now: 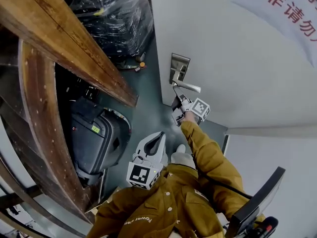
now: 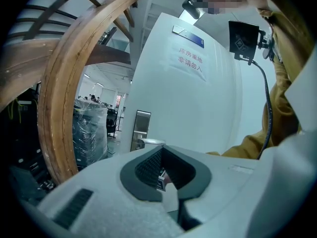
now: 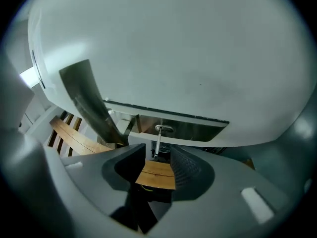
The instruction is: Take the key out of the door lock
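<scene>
While a person in a mustard jacket point(image 1: 208, 155) stands at a white door point(image 1: 237, 58), the right claw point(image 3: 157, 155) reaches in just beneath the steel lever handle point(image 1: 188, 87) and is closed narrowly on the key point(image 3: 158, 140). The key's dark head sits pinched between the two tips. Its silver blade runs from there to the round cylinder in the mirror-bright lock plate point(image 3: 198, 129), where its far end meets the keyhole; how deep the blade sits in the lock cannot be told. In the head view that claw's marker cube point(image 1: 200, 108) shows just below the lever, at the end of the outstretched sleeve, with the lock plate upright on the door's edge above it

The left claw point(image 1: 162, 134) is held well back from the door, near the person's chest, and points toward the lock. Its tips are together with nothing between them, leaving only the curved hollow behind the pads

A notice in red characters point(image 1: 292, 9) hangs higher on the door. Heavy wooden beams point(image 1: 64, 38), one of them curved, cross the left of the scene. Beyond them stand shrink-wrapped goods point(image 1: 114, 14), and a black hard case point(image 1: 96, 138) rests on the grey floor point(image 1: 148, 108) beside the door
</scene>
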Demonstrator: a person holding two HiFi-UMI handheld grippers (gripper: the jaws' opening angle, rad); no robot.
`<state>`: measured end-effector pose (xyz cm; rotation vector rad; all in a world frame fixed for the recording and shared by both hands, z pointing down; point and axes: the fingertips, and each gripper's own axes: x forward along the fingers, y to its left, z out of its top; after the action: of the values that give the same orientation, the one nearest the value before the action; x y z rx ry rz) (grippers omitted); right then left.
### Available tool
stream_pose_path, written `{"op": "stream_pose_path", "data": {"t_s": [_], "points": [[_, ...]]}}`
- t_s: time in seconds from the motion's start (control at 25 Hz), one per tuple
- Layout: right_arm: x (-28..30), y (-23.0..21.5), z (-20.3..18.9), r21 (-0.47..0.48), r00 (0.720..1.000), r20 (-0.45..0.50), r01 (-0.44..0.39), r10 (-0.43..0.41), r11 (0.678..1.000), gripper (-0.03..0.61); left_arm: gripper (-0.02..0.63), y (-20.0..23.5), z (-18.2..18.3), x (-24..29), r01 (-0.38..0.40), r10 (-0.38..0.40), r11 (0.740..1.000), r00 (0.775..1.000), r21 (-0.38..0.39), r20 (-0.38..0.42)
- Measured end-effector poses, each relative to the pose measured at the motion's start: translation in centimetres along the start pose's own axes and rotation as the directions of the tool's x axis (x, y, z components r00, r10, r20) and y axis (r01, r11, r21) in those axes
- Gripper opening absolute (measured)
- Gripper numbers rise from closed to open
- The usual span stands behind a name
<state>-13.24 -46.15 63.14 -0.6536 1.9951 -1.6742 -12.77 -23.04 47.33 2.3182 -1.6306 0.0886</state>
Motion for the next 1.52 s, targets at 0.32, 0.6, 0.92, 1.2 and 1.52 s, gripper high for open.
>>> {"op": "stream_pose_path", "data": {"t_s": [0.32, 0.6, 0.92, 1.2, 1.52], "points": [[1.5, -0.1, 0.4, 0.030, 1.000, 0.014, -0.024, 0.024, 0.999, 0.038, -0.003, 0.6, 0.3, -0.1, -0.007, 0.007, 1.000, 1.000, 0.006, 0.002], [1.5, 0.0, 0.6, 0.059, 0.999, 0.020, -0.041, 0.040, 0.997, 0.032, -0.003, 0.4, 0.4, 0.0, 0.006, -0.006, 1.000, 1.000, 0.011, -0.002], [-0.9, 1.0, -2.8, 0.083, 0.999, 0.000, -0.041, 0.041, 0.996, 0.027, -0.003, 0.7, 1.0, 0.3, -0.002, 0.002, 1.000, 1.000, 0.009, 0.010], [-7.3, 3.2, -8.7, 0.072, 0.991, -0.115, -0.054, 0.063, 0.996, 0.026, -0.003, 0.6, 1.2, 0.2, 0.002, -0.002, 1.000, 1.000, 0.000, 0.026], [-12.4, 11.6, -6.6, -0.351, 0.971, -0.236, -0.119, 0.035, 0.929, 0.028, -0.003, -1.1, 2.2, 0.7, 0.054, -0.055, 0.998, 0.997, 0.032, 0.049]]}}
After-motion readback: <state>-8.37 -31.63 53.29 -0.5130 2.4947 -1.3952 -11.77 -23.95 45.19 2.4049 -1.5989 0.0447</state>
